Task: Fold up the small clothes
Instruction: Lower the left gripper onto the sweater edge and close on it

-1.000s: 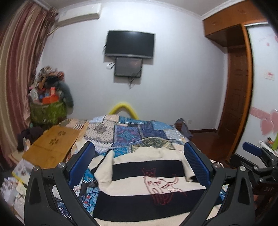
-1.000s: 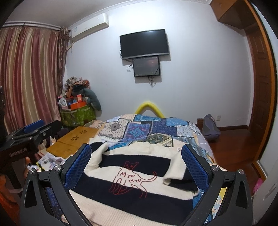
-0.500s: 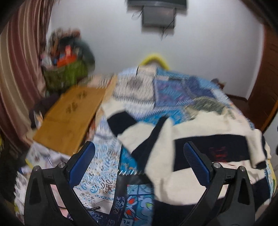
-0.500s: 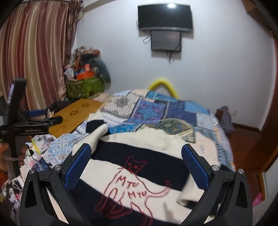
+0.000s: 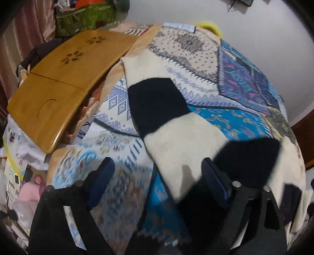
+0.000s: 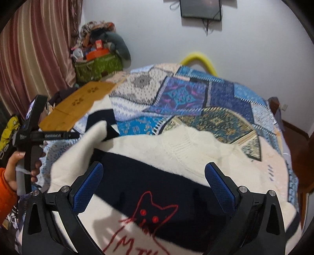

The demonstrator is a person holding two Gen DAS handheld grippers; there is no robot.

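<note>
Both grippers have dipped toward the sweater: left gripper jaws closing, empty, over the sleeve, right gripper jaws spread, empty; next, pinch that sleeve.

patchwork quilt | wooden lap tray left | green bag, perhaps clutter-filled | wall screen

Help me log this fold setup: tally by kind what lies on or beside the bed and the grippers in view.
Striped sweaters: 1, sweater
Patchwork bedcovers: 1, quilt
Wooden lap trays: 1, tray
Green storage bags: 1, bag
Grippers: 2, left gripper, jaws closing with the sleeve edge between them, not pinched; right gripper, open above the sweater
Total: 6
</note>
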